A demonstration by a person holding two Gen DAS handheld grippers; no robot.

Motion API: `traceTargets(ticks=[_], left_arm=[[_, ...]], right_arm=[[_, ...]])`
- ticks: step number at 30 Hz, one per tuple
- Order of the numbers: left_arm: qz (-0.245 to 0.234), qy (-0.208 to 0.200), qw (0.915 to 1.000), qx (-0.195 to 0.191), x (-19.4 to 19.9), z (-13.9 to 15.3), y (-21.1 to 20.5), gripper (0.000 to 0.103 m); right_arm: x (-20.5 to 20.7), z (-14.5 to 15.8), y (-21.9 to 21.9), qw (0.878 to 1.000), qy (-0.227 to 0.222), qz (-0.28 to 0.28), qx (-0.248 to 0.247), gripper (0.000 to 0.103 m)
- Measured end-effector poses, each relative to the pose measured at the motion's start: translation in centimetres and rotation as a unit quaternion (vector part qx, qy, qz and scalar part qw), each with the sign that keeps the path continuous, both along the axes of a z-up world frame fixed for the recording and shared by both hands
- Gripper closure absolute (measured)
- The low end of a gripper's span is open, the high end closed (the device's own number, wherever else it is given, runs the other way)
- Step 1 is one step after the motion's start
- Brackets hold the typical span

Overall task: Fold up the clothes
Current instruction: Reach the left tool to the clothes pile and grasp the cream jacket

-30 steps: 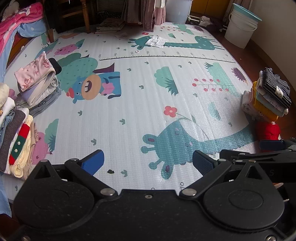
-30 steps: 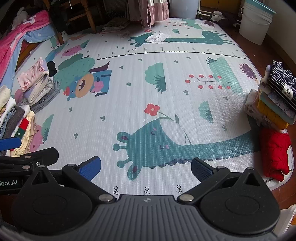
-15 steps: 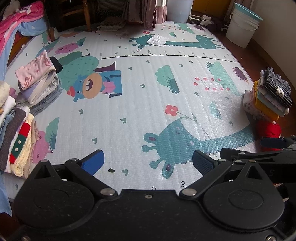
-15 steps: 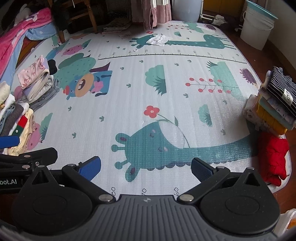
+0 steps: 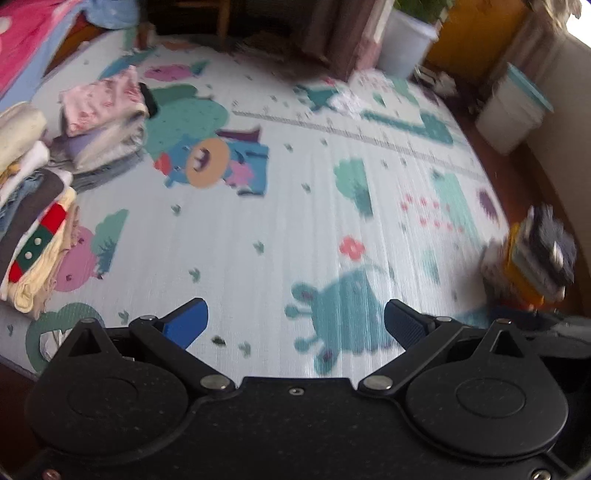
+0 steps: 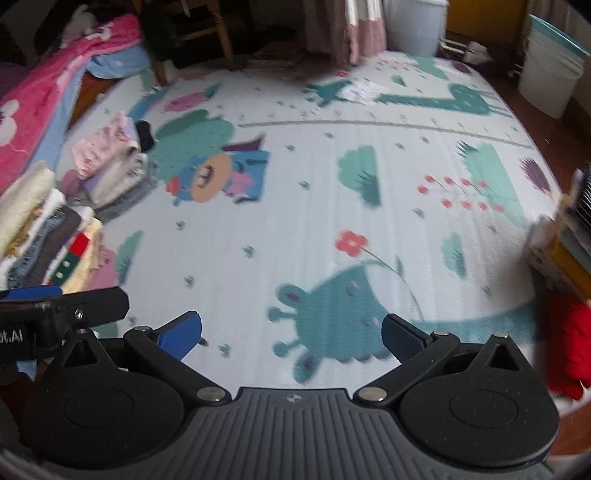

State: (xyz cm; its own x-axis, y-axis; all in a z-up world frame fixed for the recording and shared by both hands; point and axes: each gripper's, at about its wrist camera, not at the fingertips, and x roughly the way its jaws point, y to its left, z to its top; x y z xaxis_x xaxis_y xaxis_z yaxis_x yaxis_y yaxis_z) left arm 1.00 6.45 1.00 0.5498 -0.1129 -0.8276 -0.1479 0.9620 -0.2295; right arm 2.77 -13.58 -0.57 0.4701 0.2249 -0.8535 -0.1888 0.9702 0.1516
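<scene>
My left gripper (image 5: 295,325) is open above the play mat (image 5: 295,221), nothing between its blue pads. My right gripper (image 6: 291,332) is also open and empty over the same mat. A heap of loose clothes (image 5: 33,236) lies along the mat's left edge, with a pink-topped pile (image 5: 103,122) behind it; both also show in the right wrist view as the heap (image 6: 48,243) and the pink pile (image 6: 110,162). A stack of folded clothes (image 5: 535,258) stands at the right edge, blurred. Below that stack (image 6: 569,243) lies a red garment (image 6: 572,347).
A white bucket with a teal lid (image 6: 554,62) stands off the mat at the back right. A chair leg (image 6: 157,66) and curtains (image 6: 354,29) border the far edge. A pink and blue blanket (image 6: 33,110) lies at the left. A white scrap (image 6: 364,90) sits far out on the mat.
Both views have swung left and tilted up with motion blur; the left clothes piles now sit nearer the centre, the right stack nearer the frame edge. Both grippers stay open.
</scene>
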Motion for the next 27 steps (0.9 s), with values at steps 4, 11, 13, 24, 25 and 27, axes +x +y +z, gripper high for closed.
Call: traceTargets(ticks=[4, 11, 13, 24, 25, 27], left_arm=[[0.055, -0.045, 0.9974, 0.012, 0.3, 0.9, 3.6, 0.001], [0.145, -0.07, 0.9869, -0.016, 1.3, 3.2, 12.4, 0.001], [0.17, -0.073, 0.9827, -0.008, 1.5, 3.9, 14.8, 0.001], [0.317, -0.059, 0.94, 0.112, 2.2, 2.7, 29.5, 0.01], [0.339, -0.053, 0.9324, 0.114, 1.8, 2.2, 31.1, 0.012], [0.382, -0.051, 0.9184, 0.09, 0.4, 1.3, 34.1, 0.016]], right_arm=[[0.1, 1.5, 3.0, 0.998, -0.048, 0.051, 0.007, 0.0], [2.3, 3.2, 8.5, 0.986, -0.1, 0.134, 0.018, 0.0], [3.8, 3.3, 9.6, 0.987, -0.09, 0.133, 0.025, 0.0], [6.8, 5.1, 13.3, 0.972, -0.092, 0.196, 0.094, 0.0], [6.7, 5.2, 13.4, 0.974, -0.092, 0.188, 0.088, 0.0], [6.9, 5.0, 13.5, 0.973, -0.073, 0.184, 0.115, 0.0]])
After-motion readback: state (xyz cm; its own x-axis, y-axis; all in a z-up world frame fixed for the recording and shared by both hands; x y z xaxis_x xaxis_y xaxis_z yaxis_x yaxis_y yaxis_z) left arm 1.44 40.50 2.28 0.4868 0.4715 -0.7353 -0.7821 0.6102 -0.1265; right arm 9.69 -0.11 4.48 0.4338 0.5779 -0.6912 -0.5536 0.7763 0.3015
